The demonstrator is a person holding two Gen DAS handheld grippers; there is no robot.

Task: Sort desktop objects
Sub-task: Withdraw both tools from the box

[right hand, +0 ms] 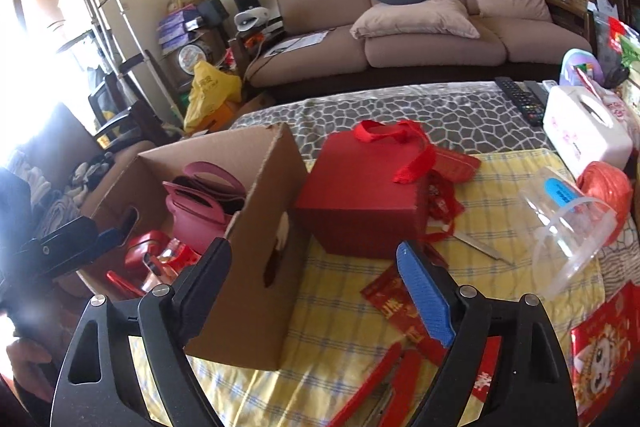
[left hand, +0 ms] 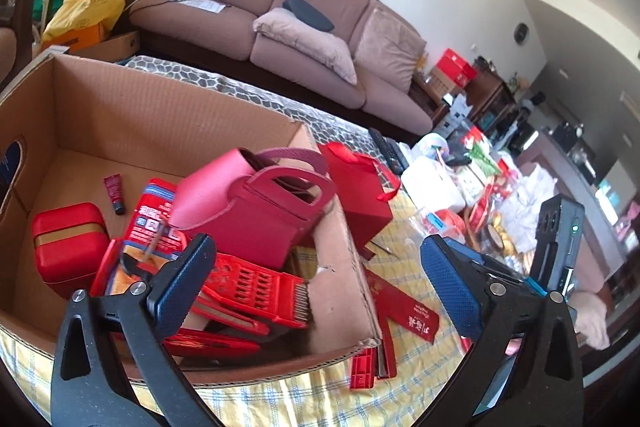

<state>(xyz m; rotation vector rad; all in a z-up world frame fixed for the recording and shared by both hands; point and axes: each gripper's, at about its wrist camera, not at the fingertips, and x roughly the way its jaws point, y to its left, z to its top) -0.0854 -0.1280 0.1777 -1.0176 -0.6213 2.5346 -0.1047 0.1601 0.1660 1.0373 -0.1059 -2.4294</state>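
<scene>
Yellow-checked table point(right hand: 340, 311) carrying box point(left hand: 344, 291), already holding pink bag point(left hand: 260, 223) and red items. Both hand-held grippers, left point(left hand: 316, 291) and right point(right hand: 316, 291), gaping empty. Remaining: red gift box point(right hand: 360, 195) at 12 o'clock, envelopes point(right hand: 396, 307) at 3.

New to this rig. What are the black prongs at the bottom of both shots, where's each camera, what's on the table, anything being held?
There is no robot: a person carries a hand-held two-finger gripper in each hand, each with a fisheye camera looking along its fingers. The prongs are those fingers. One picture comes from the left gripper, the other from the right gripper. Both stand open with nothing between the fingers, so nothing is held.

The left view looks into a cardboard box already holding red things: a pink handbag, a red grater, a small red case and a small tube. On the yellow checked cloth outside it are a red gift bag, scissors, a clear plastic tub, a white tissue box, remotes and red envelopes.
</scene>
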